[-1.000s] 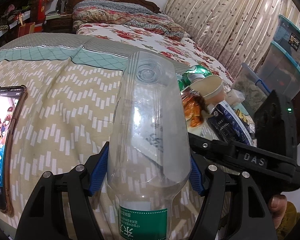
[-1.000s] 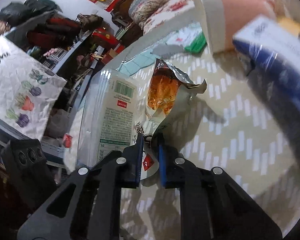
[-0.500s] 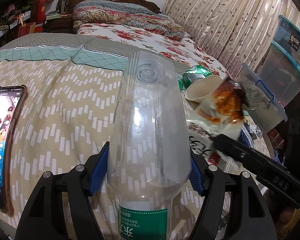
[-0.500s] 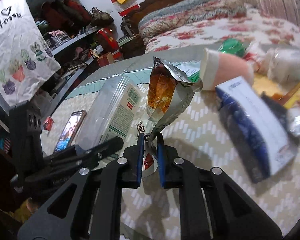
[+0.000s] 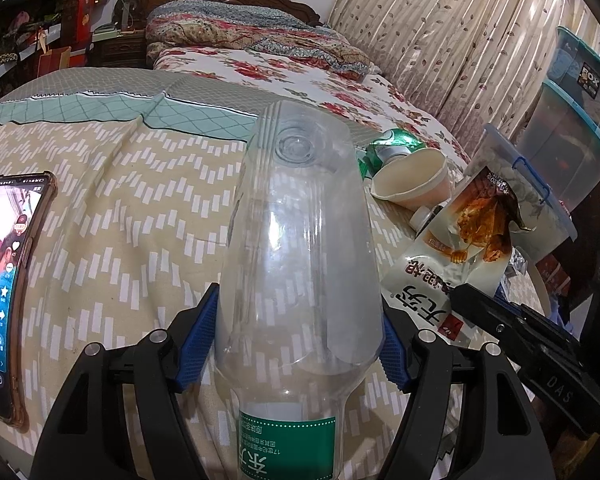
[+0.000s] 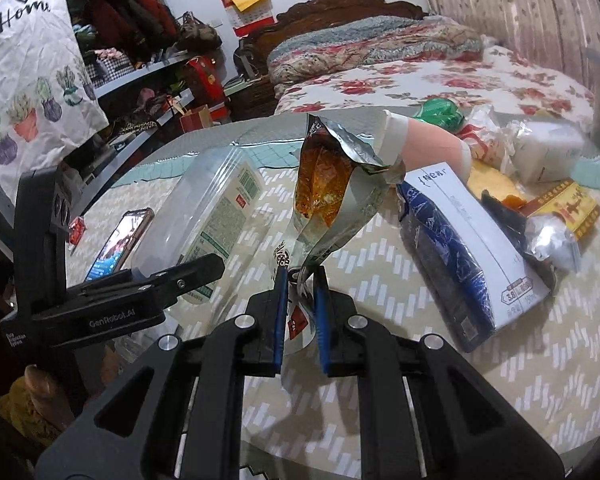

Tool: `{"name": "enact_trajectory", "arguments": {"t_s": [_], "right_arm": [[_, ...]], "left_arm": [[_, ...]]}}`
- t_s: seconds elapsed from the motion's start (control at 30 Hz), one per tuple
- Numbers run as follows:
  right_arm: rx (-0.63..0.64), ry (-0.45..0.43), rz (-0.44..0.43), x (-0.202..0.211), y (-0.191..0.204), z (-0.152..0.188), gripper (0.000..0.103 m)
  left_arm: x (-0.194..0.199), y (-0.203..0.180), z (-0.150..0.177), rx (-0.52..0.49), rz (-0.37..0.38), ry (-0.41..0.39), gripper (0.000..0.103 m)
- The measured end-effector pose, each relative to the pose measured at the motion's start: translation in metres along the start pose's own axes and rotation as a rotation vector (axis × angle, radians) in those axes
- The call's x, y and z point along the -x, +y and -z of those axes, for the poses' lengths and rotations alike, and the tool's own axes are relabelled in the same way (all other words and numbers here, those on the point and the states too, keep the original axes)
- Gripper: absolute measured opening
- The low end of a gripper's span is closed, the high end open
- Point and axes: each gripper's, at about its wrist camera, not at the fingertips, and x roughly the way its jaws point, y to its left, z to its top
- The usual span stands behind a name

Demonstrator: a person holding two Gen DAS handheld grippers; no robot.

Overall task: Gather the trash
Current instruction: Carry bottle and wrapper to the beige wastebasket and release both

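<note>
Snack bag (image 6: 332,196) is up off the table (image 6: 420,360) now; a second ago it lay low among the litter with its torn mouth sagging sideways, and half a second ago it was only partway raised. The right gripper (image 6: 300,280) has it by the bottom edge, jaws pressed together on the foil with just the crumpled seam between them, and the bag stands nearly upright, open end on top, orange inside showing. From the left side it hangs in the air just beside the bottle (image 5: 300,248), clear of the paper cup (image 5: 412,178) and the green can (image 5: 392,146) behind it.

The left gripper (image 5: 300,344) has not budged over the same second: its jaws are spread wide around the clear bottle's shoulder and clamp it, base pointing away, label end toward the camera.

So both hands are full, one piece of trash each, and both pieces are off the cloth. I'd say the picking-up part is done for these two and the next thing is carrying them to a bin or bag, none of which I can see from here. Plenty remains on the table: a blue box (image 6: 472,248), wrappers (image 6: 552,236), the cup, the can. The phone (image 5: 8,288) at the left edge is not trash and should stay put.
</note>
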Motion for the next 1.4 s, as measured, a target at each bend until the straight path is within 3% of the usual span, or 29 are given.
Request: {"name": "enact_trajectory", "arguments": {"t_s": [0.57, 0.83, 1.03, 1.2, 1.4], "right_arm": [[-0.004, 0.001, 0.020, -0.001, -0.001, 0.005, 0.015], [0.024, -0.062, 0.023, 0.018, 0.004, 0.000, 0.015], [0.061, -0.086, 0.028, 0.028, 0.007, 0.002, 0.015], [0.017, -0.147, 0.032, 0.049, -0.009, -0.002, 0.015], [-0.069, -0.225, 0.077, 0.081, -0.056, 0.004, 0.015]], "left_arm": [[0.001, 0.000, 0.003, 0.002, -0.005, -0.011, 0.065], [0.018, 0.009, 0.005, 0.012, 0.089, -0.078, 0.065], [0.030, 0.002, -0.002, -0.010, 0.104, -0.095, 0.065], [0.045, -0.022, -0.015, -0.057, 0.120, -0.120, 0.065], [0.034, -0.083, -0.034, -0.150, 0.188, -0.083, 0.065]]}}
